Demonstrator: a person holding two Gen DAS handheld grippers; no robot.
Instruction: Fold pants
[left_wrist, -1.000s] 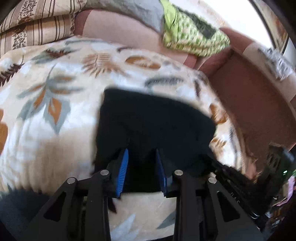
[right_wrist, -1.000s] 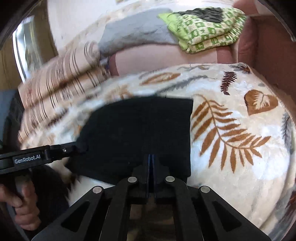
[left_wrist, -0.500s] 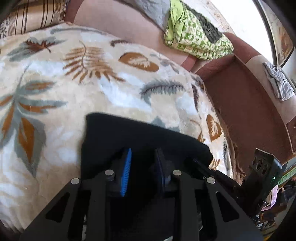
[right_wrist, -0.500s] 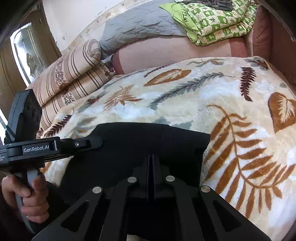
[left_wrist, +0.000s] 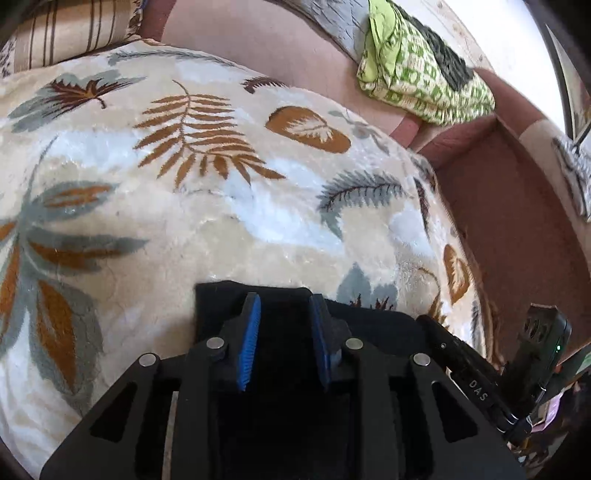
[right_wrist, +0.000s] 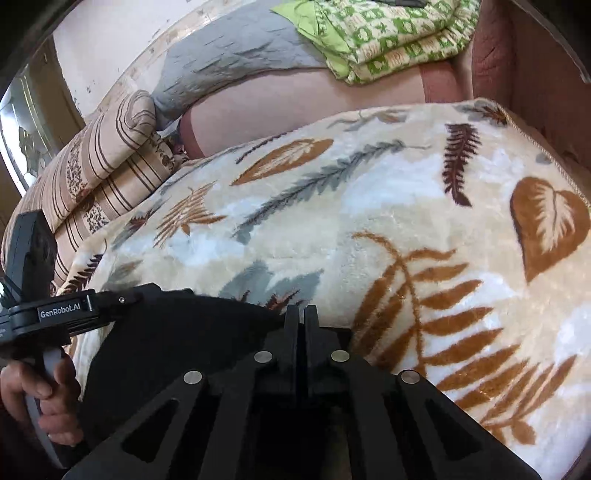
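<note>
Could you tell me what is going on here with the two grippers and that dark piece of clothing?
A person is folding black pants on a leaf-patterned blanket, with a handheld gripper in each hand. The right gripper is shut on the fabric's edge. The left gripper has the cloth between its blue pads, which stand a little apart; whether they pinch it is unclear. A folded green patterned cloth lies behind the blanket.

Pants (left_wrist: 369, 321) on blanket (left_wrist: 221, 221) at near edge — pillows (right_wrist: 110, 177) behind-left, folded cloth (right_wrist: 388, 40) behind-right.
</note>
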